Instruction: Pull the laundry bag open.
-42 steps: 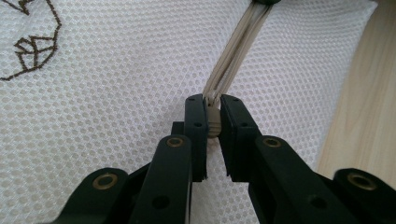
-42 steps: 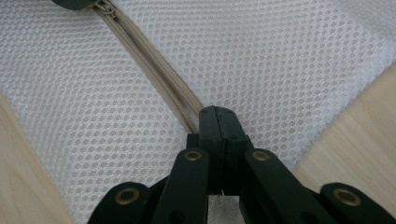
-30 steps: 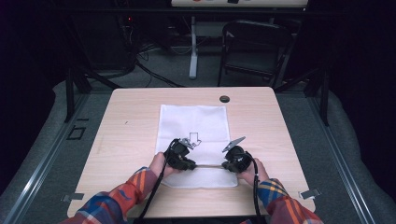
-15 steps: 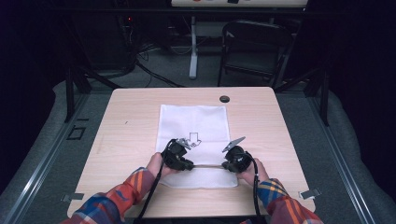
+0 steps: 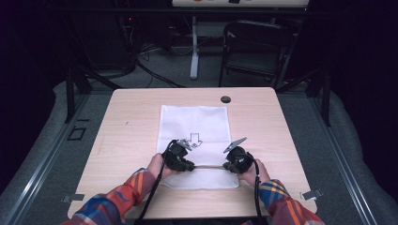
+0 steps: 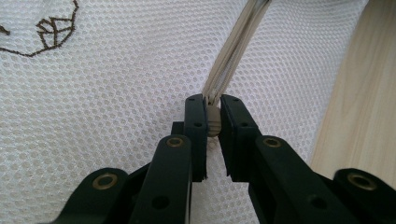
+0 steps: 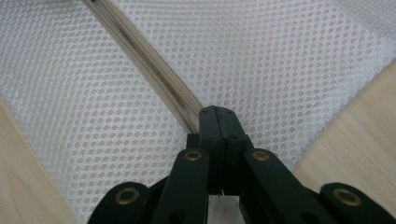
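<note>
High view shows a white mesh bag (image 5: 195, 126) flat on the worktop (image 5: 122, 140), both grippers at its near end: left gripper (image 6: 212, 116) fingers grasp the zipper (image 6: 233, 51), right gripper (image 7: 217, 116) fingers pinch its other end, so zipping seems barely under way.

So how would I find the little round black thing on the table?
Start at the light wooden table and find the white mesh bag lying flat in its middle. Look just past the bag's far right corner, near the table's far edge: the small round black disc sits there alone on bare wood, the one dark spot.
</note>
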`<action>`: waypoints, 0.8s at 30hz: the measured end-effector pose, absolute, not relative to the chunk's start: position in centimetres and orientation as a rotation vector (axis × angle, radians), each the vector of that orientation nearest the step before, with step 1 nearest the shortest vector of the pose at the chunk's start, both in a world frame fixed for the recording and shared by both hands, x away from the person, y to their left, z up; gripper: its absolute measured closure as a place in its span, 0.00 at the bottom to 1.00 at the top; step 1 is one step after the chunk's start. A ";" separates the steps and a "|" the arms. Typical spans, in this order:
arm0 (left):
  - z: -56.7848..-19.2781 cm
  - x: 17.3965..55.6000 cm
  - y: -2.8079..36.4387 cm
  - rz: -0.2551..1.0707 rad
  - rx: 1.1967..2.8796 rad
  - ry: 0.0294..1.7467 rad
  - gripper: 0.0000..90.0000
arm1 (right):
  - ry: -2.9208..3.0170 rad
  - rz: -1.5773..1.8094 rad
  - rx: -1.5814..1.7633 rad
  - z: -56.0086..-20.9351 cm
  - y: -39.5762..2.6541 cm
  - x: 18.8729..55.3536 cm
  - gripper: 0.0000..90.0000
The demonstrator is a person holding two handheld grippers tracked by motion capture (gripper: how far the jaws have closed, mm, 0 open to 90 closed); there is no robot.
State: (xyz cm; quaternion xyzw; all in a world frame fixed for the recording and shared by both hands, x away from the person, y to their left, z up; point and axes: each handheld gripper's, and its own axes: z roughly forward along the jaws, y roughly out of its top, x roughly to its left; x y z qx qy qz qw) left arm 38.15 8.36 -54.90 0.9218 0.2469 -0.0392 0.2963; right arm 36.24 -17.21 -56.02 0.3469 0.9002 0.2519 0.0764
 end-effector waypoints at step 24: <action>-54.4 38.0 11.9 -0.093 2.441 0.730 0.90 | 2.704 0.761 1.042 -56.0 -17.1 36.3 1.00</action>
